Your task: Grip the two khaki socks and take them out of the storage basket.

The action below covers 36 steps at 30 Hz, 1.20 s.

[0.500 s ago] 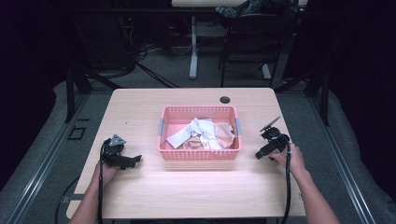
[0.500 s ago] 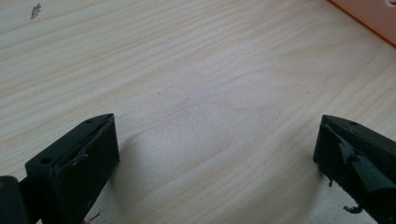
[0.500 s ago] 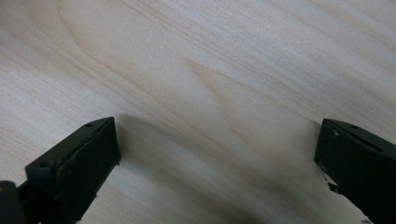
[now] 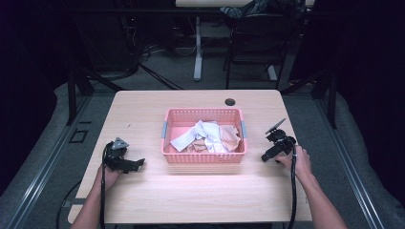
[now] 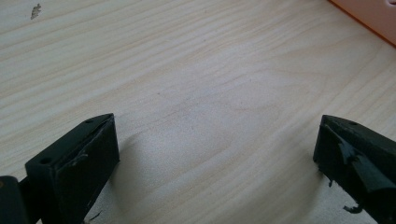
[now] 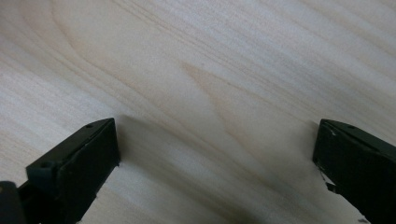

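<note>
Surface [image 4: 143, 114]: pale wood grain.
Grommet hole [image 4: 230, 101]: dark, round, near far edge (behind centre).
Floor [image 4: 162, 71]: grey, cables trailing.

You had the counter [image 4: 200, 191] well lit from above while the room around it lay almost black, and the far furniture was barely legible. A bright wash, faintly pink, sat on the wood just in front of the basket [image 4: 204, 155], whose colour ran slightly overexposed. The high view was soft and grainy, with fine detail lost. In both gripper views the wood grain read sharp enough; the tongs cast soft shadows onto the counter beside each jaw. You had no strong glare and no marked bending at the edges.
</note>
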{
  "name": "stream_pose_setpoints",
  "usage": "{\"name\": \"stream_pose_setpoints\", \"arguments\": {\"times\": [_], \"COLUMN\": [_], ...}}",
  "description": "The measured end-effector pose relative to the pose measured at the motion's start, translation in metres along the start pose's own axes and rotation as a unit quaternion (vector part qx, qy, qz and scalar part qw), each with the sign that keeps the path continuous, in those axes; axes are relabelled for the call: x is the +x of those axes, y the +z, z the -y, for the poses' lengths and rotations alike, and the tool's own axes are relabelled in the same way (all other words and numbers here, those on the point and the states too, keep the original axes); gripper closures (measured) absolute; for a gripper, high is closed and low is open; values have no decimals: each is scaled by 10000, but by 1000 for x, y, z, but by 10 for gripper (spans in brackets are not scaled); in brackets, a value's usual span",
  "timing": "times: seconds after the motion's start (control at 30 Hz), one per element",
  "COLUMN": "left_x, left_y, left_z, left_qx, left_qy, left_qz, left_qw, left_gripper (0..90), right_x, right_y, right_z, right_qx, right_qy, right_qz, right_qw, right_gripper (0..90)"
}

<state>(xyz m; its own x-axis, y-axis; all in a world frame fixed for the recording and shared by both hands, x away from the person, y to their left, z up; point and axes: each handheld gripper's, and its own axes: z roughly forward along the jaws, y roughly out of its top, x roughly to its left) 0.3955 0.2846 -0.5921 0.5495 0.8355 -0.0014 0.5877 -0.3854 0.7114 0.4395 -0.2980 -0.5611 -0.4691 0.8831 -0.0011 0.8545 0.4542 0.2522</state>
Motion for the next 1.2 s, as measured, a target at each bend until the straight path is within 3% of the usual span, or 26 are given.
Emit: {"name": "stream_pose_setpoints", "arguments": {"times": [0.13, 0.2, 0.33, 0.47, 0.7, 0.83, 1.2], "left_x": [0, 0, 0, 0, 0, 0, 0], "left_y": [0, 0, 0, 0, 0, 0, 0], "left_z": [0, 0, 0, 0, 0, 0, 0], "left_qx": [0, -1, -1, -1, 1, 0, 1], "left_qy": [1, 0, -1, 0, 1, 1, -3], "left_qz": [1, 1, 0, 0, 0, 0, -4], "left_qw": [10000, 10000, 10000, 10000, 10000, 10000, 10000], "left_gripper": [0, 0, 0, 0, 0, 0, 0], "right_x": [-1, -3, -1, 3, 8, 16, 34], "right_y": [-3, -10, -27, -44, -68, -79, -101], "right_z": [-2, -5, -9, -12, -18, -23, -46], "right_qx": [-19, 12, -272, -555, -830, -883, -1039], "right_qy": [20, 34, 98, 110, 1, -113, -360], "right_qz": [209, 94, -35, -12, -78, -159, -109], "right_qw": [9998, 9999, 9996, 9984, 9965, 9959, 9939], "right_gripper": [0, 0, 0, 0, 0, 0, 13]}}
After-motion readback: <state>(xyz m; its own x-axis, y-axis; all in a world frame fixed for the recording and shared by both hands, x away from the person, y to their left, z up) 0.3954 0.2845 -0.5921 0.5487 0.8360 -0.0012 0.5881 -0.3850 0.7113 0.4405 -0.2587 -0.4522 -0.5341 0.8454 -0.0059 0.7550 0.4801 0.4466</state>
